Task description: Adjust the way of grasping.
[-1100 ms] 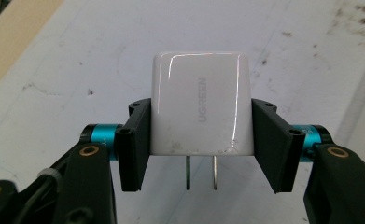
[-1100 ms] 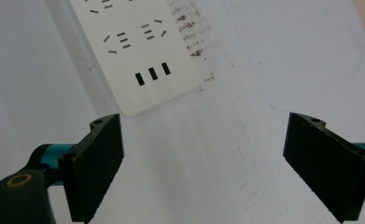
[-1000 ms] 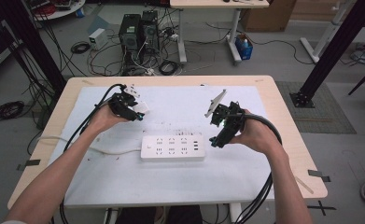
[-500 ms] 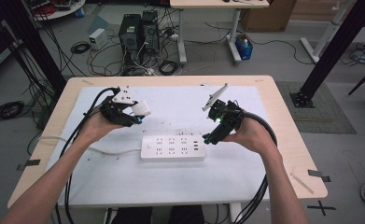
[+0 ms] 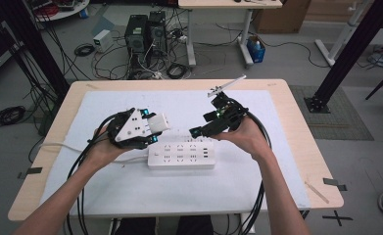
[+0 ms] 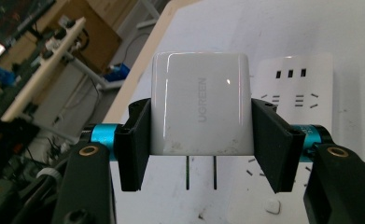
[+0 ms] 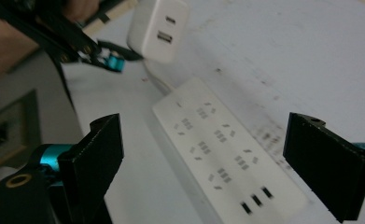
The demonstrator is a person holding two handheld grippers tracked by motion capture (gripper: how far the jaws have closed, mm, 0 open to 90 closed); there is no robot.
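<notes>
The left gripper [image 6: 201,140] pinches the white USB charger [image 6: 201,109] by its flanks, prongs free for plugging, at ten o'clock above the power strip [image 5: 181,155] on the worktop [image 5: 277,93]. The right gripper [image 7: 217,163] hovers, jaws spread.

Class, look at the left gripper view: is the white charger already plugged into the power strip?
No: the charger is clamped in the left gripper, prongs bare above the power strip.

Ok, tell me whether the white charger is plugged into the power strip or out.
Out. The left gripper holds the charger above the power strip, prongs bare.
</notes>
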